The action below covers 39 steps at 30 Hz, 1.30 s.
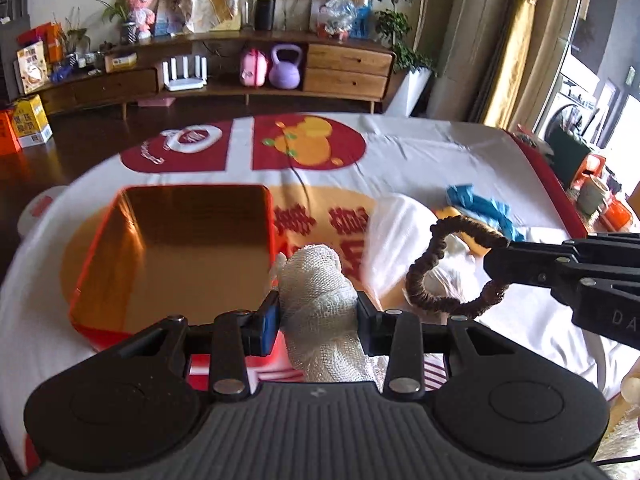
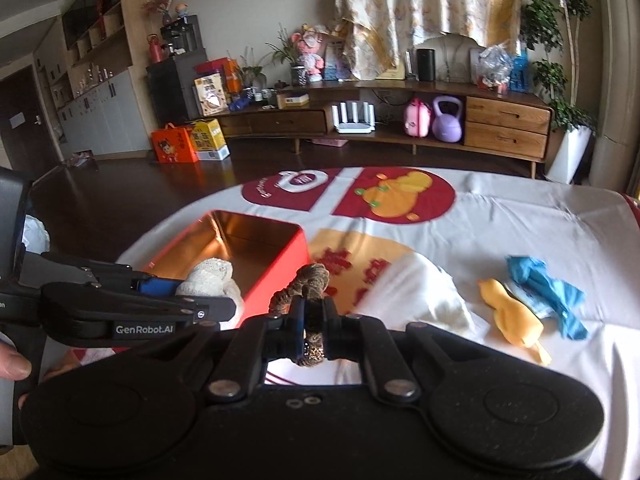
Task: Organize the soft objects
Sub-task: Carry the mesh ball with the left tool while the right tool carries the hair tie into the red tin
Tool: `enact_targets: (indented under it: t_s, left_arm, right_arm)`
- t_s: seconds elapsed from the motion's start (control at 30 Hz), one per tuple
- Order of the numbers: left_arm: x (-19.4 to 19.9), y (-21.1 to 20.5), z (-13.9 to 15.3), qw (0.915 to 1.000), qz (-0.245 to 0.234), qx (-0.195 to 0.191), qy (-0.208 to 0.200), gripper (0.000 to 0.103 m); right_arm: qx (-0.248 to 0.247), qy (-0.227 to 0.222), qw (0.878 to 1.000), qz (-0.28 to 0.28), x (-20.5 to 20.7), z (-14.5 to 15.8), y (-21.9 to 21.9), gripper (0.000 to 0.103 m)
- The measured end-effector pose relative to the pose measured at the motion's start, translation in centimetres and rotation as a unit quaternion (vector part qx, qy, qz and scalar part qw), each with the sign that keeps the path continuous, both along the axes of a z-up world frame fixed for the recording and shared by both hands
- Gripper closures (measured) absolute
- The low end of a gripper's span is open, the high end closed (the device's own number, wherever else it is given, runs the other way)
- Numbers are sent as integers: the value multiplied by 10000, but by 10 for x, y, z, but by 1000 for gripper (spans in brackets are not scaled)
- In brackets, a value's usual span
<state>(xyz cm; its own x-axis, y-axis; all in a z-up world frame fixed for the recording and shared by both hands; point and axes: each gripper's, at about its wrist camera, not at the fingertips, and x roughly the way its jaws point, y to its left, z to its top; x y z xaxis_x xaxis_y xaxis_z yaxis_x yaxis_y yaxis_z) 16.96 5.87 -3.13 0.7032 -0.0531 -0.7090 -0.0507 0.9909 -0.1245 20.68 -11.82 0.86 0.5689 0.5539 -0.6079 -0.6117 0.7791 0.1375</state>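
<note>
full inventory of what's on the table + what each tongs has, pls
tin box: 1, red outside, gold inside, empty, left on the tablecloth
tablecloth: 1, white with red and orange print, covers the table
white cloth: 1, crumpled, right of the box
yellow soft toy: 1, beside the blue cloth
blue cloth: 1, crumpled, far right
mesh cloth: 1, white, held in left tongs
scrunchie: 1, brown, held in right tongs
left tongs: black, shut on mesh cloth
right tongs: black, shut on scrunchie
</note>
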Motion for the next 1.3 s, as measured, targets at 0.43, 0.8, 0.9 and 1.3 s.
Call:
enact_targets:
  t_s: [0.43, 0.8, 0.9, 1.3]
  left_arm:
    - [28, 75, 10, 9977, 665, 126, -3, 65]
    - [68, 121, -27, 9927, 1171, 116, 246, 64]
    - [81, 127, -34, 9918, 1232, 157, 306, 64]
    - [116, 138, -70, 9898, 1283, 186, 595, 64]
  right_arm:
    - [-11, -21, 9993, 364, 26, 3, 79, 95]
    - [-180, 364, 9981, 466, 54, -36, 137, 95]
    - [-259, 479, 9973, 494, 63, -50, 148, 95]
    - [-733, 658, 9927, 695, 78, -92, 183, 95]
